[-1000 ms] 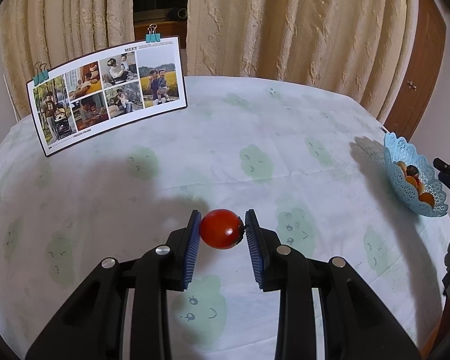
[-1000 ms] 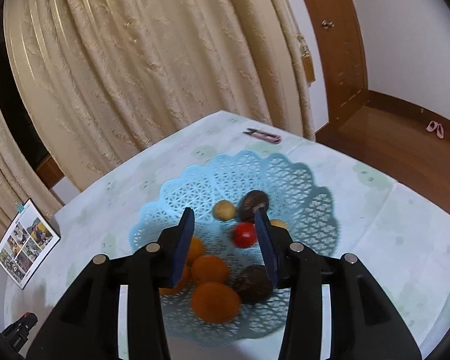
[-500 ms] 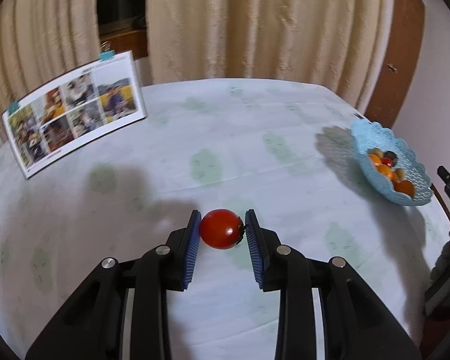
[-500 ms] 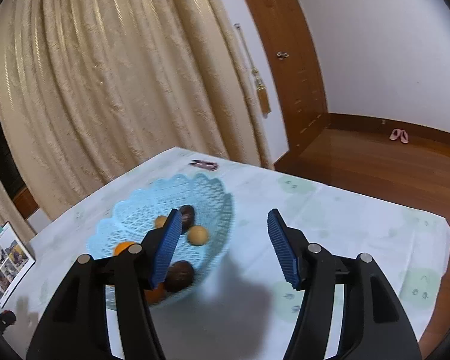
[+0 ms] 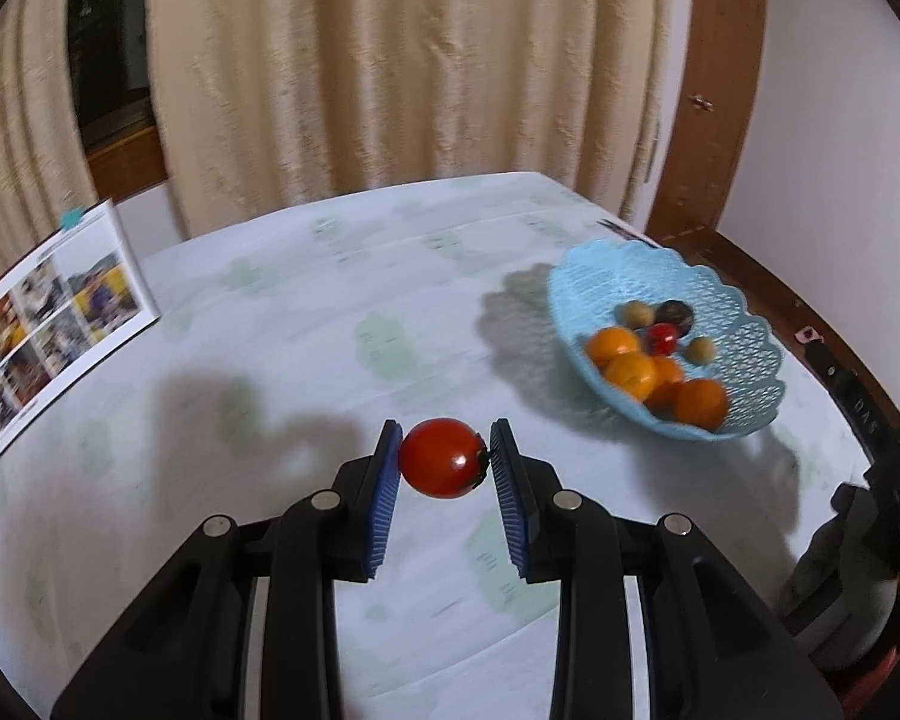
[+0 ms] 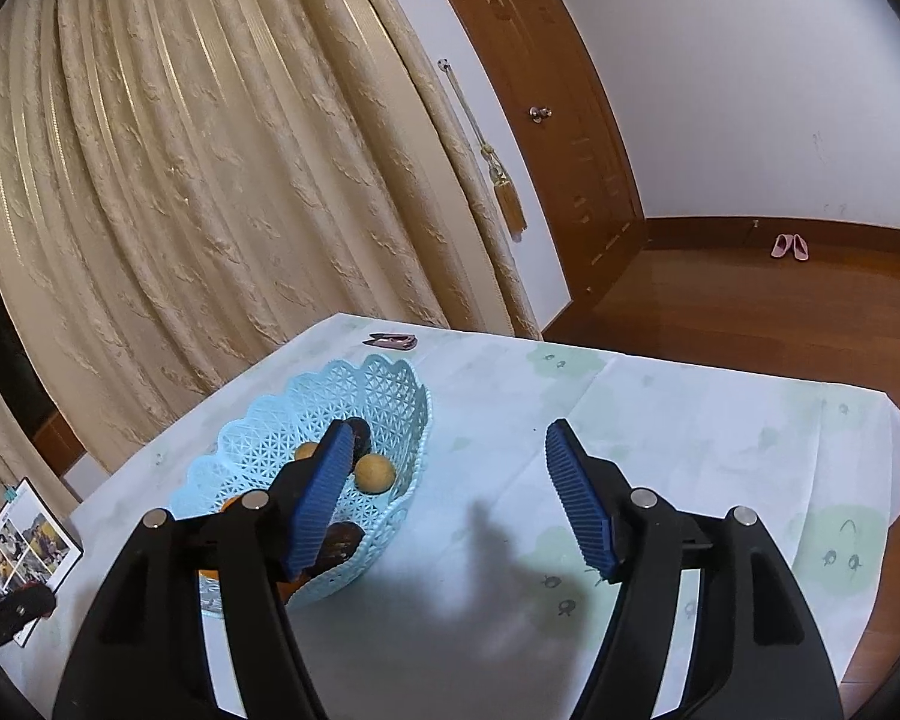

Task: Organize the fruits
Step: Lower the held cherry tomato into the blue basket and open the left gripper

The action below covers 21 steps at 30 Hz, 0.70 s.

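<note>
Fingers of the left gripper (image 5: 444,468) pinch a cherry tomato (image 5: 442,466); the right gripper (image 6: 447,501), just spreading empty, partly hides the blue basket (image 6: 390,384) beyond its left finger.

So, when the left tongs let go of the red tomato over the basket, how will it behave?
The tomato is round and glossy, so it will probably roll once freed. It looks small and light, held by the left tongs at two narrow spots only. The blue basket is dished, so it should settle among the fruit.
</note>
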### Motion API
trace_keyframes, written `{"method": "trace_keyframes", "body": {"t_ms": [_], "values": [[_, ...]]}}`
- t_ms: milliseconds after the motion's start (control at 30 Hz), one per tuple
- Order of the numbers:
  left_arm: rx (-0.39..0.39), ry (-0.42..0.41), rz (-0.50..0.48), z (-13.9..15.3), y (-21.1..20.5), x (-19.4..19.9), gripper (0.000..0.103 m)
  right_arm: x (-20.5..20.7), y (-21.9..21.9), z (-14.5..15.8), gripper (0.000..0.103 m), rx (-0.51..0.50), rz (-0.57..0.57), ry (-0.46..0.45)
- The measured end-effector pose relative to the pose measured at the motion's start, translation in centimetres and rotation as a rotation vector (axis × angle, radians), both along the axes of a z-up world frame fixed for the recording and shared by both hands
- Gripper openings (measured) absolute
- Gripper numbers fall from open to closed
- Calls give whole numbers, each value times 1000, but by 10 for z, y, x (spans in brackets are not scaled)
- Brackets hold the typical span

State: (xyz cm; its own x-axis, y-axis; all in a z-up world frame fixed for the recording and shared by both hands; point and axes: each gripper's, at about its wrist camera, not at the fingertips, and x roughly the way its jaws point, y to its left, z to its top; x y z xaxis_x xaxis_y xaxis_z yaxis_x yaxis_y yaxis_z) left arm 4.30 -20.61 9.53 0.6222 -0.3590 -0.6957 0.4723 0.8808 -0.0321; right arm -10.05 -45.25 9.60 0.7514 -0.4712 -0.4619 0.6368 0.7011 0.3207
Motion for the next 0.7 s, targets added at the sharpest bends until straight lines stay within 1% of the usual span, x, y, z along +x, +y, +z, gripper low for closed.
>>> {"method": "trace_keyframes", "body": {"t_ms": [100, 267, 467, 700], "values": [[0, 5, -38, 1, -24, 5, 31, -1, -1, 0, 73, 8, -3, -8], [-5, 33, -99, -1, -63, 14, 31, 0, -6, -3, 73, 39, -10, -10], [11, 36, -158, -7, -106, 20, 31, -1, -7, -3, 73, 43, -10, -13], [30, 37, -194, -13, -137, 30, 31, -2, -8, -3, 73, 44, -27, -23]]}}
